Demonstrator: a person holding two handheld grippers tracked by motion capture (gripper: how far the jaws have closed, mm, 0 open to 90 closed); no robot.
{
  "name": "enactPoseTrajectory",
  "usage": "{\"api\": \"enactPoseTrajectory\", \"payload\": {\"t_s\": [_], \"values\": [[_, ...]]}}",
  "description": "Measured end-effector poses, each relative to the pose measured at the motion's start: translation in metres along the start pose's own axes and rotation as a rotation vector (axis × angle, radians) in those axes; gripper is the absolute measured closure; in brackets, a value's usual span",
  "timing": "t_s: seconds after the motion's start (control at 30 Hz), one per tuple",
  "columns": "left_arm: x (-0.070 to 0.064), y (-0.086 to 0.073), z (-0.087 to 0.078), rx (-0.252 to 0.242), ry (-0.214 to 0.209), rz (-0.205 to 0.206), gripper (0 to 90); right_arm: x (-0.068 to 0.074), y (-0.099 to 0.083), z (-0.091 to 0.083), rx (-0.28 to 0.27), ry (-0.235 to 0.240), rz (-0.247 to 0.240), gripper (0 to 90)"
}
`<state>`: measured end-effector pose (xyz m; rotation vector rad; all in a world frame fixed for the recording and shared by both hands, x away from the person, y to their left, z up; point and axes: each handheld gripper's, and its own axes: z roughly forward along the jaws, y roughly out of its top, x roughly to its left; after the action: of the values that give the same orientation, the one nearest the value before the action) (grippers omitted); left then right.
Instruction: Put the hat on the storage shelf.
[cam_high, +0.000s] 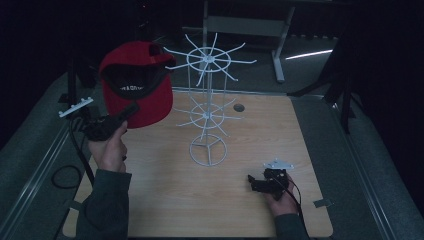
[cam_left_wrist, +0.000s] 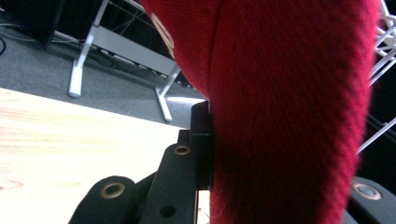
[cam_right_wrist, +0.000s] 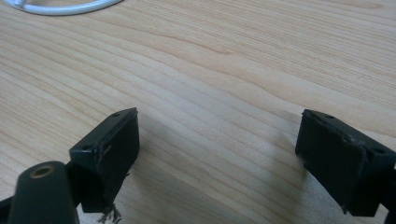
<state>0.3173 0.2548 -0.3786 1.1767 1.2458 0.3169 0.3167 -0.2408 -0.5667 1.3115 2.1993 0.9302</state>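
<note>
the red cap (cam_high: 137, 85) hangs in the upper left of the high view, lifted off the table (cam_high: 165, 200) with its brim pinched from below by the left gripper (cam_high: 131, 108), whose jaws are clamped on the red cloth in the left gripper view (cam_left_wrist: 289, 116). just right of it, at upper centre, stands the white wire rack (cam_high: 207, 107), the cap's top edge near its upper spokes. at lower right the right gripper (cam_high: 251, 180) rests low over the bare wood, jaws spread wide and holding nothing.
</note>
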Motion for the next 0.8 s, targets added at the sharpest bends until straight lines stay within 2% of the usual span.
{"api": "enactPoseTrajectory", "payload": {"t_s": [0.37, 0.8], "values": [[-0.008, 0.006, -0.001, -0.019, -0.023, 0.019, 83.4, 0.000, 0.000, 0.000, 0.001, 0.000, -0.001, 13.4], [-0.013, 0.010, -0.003, -0.037, -0.036, 0.019, 83.5, 0.000, 0.000, 0.000, 0.001, 0.000, -0.001, 13.4]]}}
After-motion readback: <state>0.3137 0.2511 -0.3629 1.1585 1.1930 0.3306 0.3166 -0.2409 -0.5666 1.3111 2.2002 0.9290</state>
